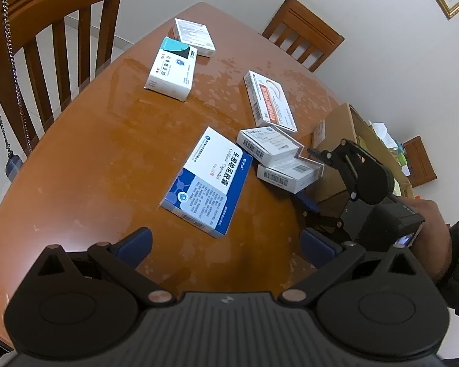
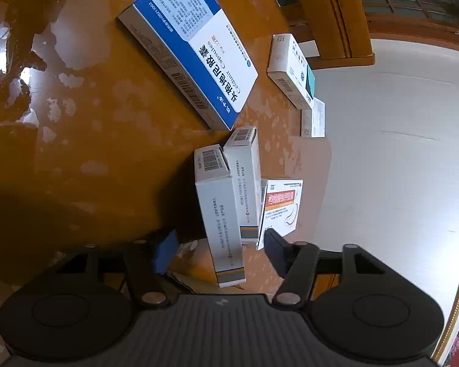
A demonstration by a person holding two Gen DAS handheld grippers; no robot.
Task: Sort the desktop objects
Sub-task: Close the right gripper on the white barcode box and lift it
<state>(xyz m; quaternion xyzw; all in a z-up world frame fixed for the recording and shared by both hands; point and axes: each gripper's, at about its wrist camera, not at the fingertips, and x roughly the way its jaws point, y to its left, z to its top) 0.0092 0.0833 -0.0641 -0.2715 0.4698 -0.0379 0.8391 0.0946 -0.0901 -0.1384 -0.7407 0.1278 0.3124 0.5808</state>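
Right gripper [image 2: 218, 246] straddling nearer of two small white boxes [image 2: 220, 214] just beside large blue-white box [image 1: 206, 180] on wooden table [image 1: 91, 168]; pads not pressing, gap visible each side. Left gripper [image 1: 225, 246] hovering near same blue-white box, jaws spread, nothing between. Red-striped box [image 1: 269, 101] beyond pair.

My left wrist view looks steeply down over the wooden table [image 1: 91, 159] from higher up. My right wrist view sits low and close, rolled sideways. Both catch the blue box [image 1: 206, 180] [image 2: 195, 46] and two small white boxes [image 1: 267, 142] [image 2: 220, 211].
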